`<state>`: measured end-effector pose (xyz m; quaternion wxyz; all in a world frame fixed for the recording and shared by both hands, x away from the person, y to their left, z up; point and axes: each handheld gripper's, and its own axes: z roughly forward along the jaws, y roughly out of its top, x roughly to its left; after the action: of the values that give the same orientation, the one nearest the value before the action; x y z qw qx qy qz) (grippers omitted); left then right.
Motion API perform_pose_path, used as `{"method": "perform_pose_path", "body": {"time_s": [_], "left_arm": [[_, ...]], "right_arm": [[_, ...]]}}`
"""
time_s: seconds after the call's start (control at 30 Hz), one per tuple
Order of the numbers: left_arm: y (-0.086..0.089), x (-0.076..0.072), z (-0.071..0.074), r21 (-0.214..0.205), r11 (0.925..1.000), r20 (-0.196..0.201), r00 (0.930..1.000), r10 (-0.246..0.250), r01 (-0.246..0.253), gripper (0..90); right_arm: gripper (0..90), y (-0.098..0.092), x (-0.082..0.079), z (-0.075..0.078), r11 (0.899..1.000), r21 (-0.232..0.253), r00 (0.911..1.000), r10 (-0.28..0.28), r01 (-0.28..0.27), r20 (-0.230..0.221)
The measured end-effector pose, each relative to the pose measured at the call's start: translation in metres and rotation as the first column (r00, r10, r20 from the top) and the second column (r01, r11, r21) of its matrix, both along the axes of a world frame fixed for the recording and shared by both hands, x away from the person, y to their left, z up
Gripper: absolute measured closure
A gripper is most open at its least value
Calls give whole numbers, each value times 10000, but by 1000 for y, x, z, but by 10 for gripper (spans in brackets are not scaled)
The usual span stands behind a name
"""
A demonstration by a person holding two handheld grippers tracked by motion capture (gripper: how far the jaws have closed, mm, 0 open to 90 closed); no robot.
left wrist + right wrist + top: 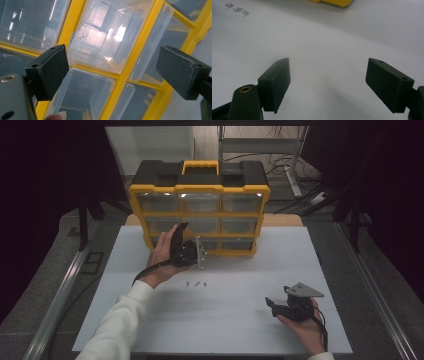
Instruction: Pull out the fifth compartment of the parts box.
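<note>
Both tools stand jaws apart: the left tool (186, 251) at the drawer cabinet (200, 210), no drawer yet gripped, small screws (196, 283) on the tabletop (225, 310), right tool (292, 307) idle.

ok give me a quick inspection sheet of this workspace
surface: white tabletop, mostly bare
job's things: yellow and black drawer organizer upright at the far edge, clear drawers; small metal screws loose mid-table
clutter: nothing seen
grippers: left hand-held gripper open, at the organizer's lower drawers; right hand-held gripper open, low over bare table, empty
cables: black cable trailing from the left hand-held gripper
surroundings: grey floor, metal rails, dark curtains
</note>
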<state>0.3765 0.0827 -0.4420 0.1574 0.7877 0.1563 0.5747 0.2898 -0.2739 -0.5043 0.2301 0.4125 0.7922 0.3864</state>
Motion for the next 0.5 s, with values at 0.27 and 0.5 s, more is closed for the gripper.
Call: {"method": "perform_pose_path", "body": {"time_s": [0.27, 0.5], "left_arm": [[2, 8, 3, 115, 9999, 70, 9999, 107, -108, 122], [4, 13, 3, 56, 9998, 51, 9998, 198, -198, 134]], "right_arm": [[207, -1, 0, 1, 10000, 34, 10000, -22, 22, 3], [207, -1, 0, 1, 10000, 26, 10000, -20, 20, 3]]}}
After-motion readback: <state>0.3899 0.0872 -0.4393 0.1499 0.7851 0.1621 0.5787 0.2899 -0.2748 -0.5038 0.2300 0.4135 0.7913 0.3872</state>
